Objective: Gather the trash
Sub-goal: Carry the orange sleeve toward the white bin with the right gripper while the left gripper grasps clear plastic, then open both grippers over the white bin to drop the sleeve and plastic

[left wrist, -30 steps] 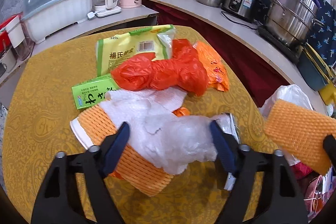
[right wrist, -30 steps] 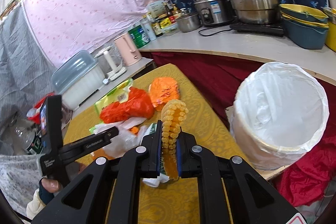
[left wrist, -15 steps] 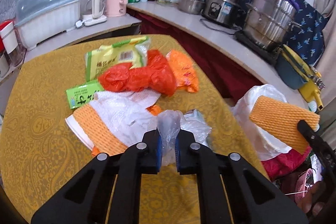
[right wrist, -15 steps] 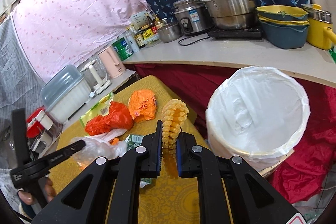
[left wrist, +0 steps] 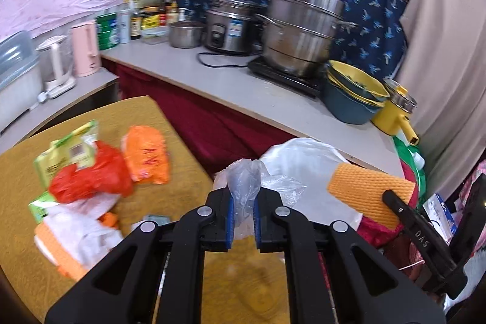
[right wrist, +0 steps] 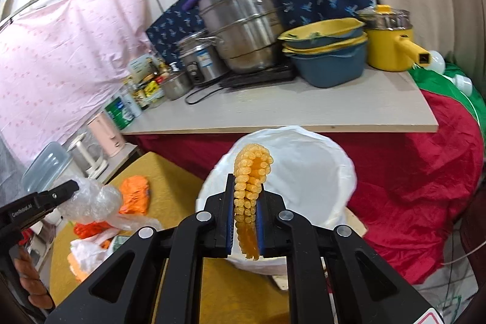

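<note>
My left gripper (left wrist: 242,213) is shut on a crumpled clear plastic bag (left wrist: 247,182) and holds it above the table's right edge, close to the white-lined trash bin (left wrist: 306,154). My right gripper (right wrist: 245,213) is shut on an orange foam net sleeve (right wrist: 252,169) and holds it over the bin's near rim (right wrist: 303,166). The sleeve also shows in the left wrist view (left wrist: 369,187). The left gripper with the bag shows in the right wrist view (right wrist: 88,196). Other trash lies on the yellow table (left wrist: 24,263): a red plastic bag (left wrist: 88,175), an orange wrapper (left wrist: 147,154), green packets (left wrist: 66,154), white plastic (left wrist: 82,230).
A grey counter (left wrist: 273,93) behind the bin carries steel pots (left wrist: 300,32), a rice cooker (left wrist: 231,26), stacked bowls (left wrist: 352,93) and a yellow pot (left wrist: 395,114). A red cloth (right wrist: 419,202) lies right of the bin. Kettles (left wrist: 85,47) stand at the back left.
My left gripper shut on the clear plastic bag, lifted it off the pile and moved right toward the bin. My right gripper carried the foam sleeve over the bin.
</note>
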Motion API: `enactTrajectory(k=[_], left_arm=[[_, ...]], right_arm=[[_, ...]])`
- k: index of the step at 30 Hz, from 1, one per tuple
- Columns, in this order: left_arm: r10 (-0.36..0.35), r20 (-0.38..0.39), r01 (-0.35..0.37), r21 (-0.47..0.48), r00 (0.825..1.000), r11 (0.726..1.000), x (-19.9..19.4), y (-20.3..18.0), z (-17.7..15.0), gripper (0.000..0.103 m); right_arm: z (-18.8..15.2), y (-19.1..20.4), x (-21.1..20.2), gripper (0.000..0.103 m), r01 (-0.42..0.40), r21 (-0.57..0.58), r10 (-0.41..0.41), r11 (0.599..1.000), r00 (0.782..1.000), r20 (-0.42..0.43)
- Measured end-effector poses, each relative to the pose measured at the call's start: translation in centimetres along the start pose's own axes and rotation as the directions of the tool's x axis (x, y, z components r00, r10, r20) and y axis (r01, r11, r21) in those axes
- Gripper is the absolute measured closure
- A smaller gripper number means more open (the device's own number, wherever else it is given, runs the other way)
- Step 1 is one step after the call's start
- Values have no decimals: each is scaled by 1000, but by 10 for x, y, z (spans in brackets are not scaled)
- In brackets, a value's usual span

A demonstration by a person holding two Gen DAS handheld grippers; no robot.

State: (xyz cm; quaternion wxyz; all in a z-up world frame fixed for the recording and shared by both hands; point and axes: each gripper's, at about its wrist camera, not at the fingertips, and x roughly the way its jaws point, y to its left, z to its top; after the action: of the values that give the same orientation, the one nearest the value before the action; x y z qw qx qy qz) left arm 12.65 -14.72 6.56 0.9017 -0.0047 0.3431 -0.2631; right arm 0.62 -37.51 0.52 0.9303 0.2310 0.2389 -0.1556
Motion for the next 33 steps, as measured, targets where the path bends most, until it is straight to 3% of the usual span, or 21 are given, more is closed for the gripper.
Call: enactTrajectory(k=[8,14,17,20,22,23,26,33], left_arm=[[-84,-53,86,41,995,995,61,-57,10,94],[-96,-128,104,61,987,993,103,-80,3,91],[-91,-155,101,56,984,993,119,-82,-3,85],[-87,-168,96,47,982,994,127,-81,-7,66],[-84,-162,92,37,983,995,128,-80,-8,30],[-81,-147,87,29,986,996,125,-78,-8,25],[-77,-118,81,26,990,996,118,-75,-6,21],[-46,-91,48,14,995,999,103,-63,-2,20]], right_arm=[[-6,-43,25,91,54,49,-52,997,998,-40],[-14,-56,44,88,62,70,-56,996,996,-75],[-16,-59,50,88,61,74,-55,995,995,-85],[-17,-60,56,87,58,75,-51,995,995,-91],[-16,-59,59,82,56,76,-49,996,995,-91],[-15,-59,59,71,56,78,-49,995,995,-86],[-12,-58,54,48,54,89,-49,995,997,-57],[-2,-44,46,46,30,68,-28,997,999,-28]])
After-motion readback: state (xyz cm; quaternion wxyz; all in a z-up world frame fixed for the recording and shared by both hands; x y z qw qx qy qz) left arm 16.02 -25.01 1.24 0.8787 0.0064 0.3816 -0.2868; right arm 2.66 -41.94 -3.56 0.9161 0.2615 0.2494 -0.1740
